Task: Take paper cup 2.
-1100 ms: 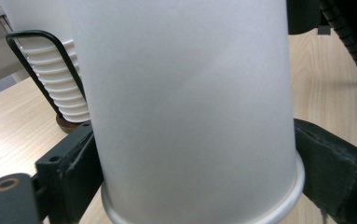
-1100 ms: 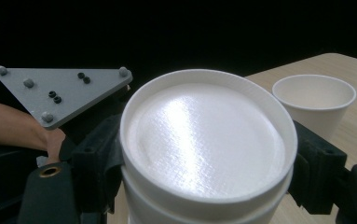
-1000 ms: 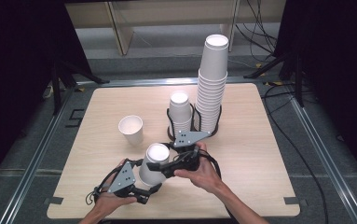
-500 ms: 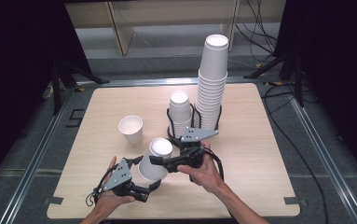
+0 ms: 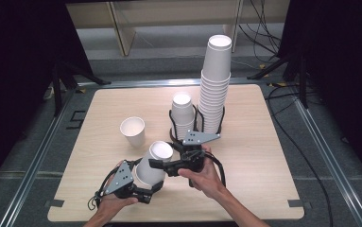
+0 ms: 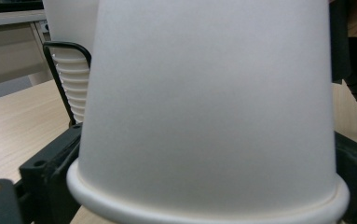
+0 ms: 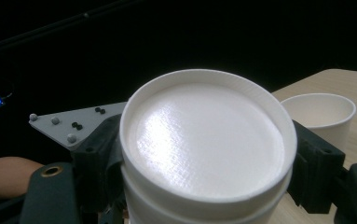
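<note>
Work in hand: nested cups (image 5: 154,163), upside down and tilted above the bench's (image 5: 263,156) near edge, apparently being pulled apart.
Left hand-held gripper (image 5: 146,185): jaws just closing, clamped on the rim end to anchor it.
Right hand-held gripper (image 5: 161,161): gripping the base end.
Supply: tall stack (image 5: 215,80) and short stack (image 5: 183,113) in a wire rack (image 5: 173,124), far centre; lone cup (image 5: 133,131) upright, left.
Room: pale wooden bench, dark drapes, cables (image 5: 282,94) on grey floor.
</note>
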Motion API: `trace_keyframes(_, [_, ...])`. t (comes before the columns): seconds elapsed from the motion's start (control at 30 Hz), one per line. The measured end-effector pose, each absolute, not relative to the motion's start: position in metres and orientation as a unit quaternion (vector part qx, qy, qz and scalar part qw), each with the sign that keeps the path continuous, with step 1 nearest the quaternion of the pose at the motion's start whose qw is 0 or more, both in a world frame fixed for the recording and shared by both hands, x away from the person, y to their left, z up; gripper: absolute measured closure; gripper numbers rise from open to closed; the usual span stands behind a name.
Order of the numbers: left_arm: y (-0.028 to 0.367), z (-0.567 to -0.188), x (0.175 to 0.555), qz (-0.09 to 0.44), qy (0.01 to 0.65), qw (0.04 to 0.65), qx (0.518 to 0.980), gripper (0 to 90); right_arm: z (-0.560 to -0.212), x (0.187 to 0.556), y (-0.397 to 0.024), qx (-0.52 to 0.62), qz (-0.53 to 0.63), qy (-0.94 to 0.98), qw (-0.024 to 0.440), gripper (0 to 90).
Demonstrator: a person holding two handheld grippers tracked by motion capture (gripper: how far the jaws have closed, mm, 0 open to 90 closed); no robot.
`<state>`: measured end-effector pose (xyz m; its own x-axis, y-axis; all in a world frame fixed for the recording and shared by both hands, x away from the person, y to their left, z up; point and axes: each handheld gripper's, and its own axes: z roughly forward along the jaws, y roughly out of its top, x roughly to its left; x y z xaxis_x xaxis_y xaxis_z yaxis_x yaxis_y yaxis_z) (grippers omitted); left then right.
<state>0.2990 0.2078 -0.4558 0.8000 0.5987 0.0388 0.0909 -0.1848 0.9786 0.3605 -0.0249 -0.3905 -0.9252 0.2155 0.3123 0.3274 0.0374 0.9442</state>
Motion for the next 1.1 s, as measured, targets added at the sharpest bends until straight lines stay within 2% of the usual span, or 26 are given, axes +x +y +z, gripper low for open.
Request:
trace_keyframes(0.03, [0.208,-0.455,0.299,0.212,0.232,0.591,0.743,5.1,-0.390,0.359,-0.026,-0.197,-0.662,-0.721,0.054,25.1])
trace_keyframes(0.17, [0.210,-0.455,0.300,0.214,0.224,0.585,0.749,7.5,-0.391,0.362,-0.026,-0.188,-0.666,-0.721,0.044,24.7])
trace_keyframes(0.27, [0.212,-0.454,0.301,0.218,0.218,0.580,0.755,9.3,-0.391,0.362,-0.028,-0.194,-0.658,-0.725,0.062,24.2])
trace_keyframes(0.33, [0.212,-0.454,0.301,0.216,0.216,0.575,0.759,10.2,-0.392,0.363,-0.028,-0.187,-0.658,-0.728,0.049,23.9])
trace_keyframes(0.63, [0.215,-0.454,0.301,0.220,0.205,0.560,0.772,11.4,-0.392,0.362,-0.028,-0.190,-0.644,-0.739,0.060,22.1])
trace_keyframes(0.67, [0.215,-0.454,0.300,0.220,0.204,0.557,0.774,11.4,-0.392,0.363,-0.028,-0.184,-0.642,-0.743,0.041,21.0])
trace_keyframes(0.7, [0.216,-0.454,0.300,0.221,0.203,0.553,0.777,11.4,-0.391,0.360,-0.028,-0.192,-0.634,-0.747,0.055,19.0])
trace_keyframes(0.77, [0.215,-0.454,0.300,0.221,0.200,0.548,0.781,11.4,-0.389,0.362,-0.028,-0.178,-0.630,-0.755,0.032,16.1])
trace_keyframes(1.1, [0.211,-0.455,0.296,0.215,0.180,0.544,0.791,14.0,-0.379,0.362,-0.035,-0.159,-0.587,-0.794,0.017,15.3])
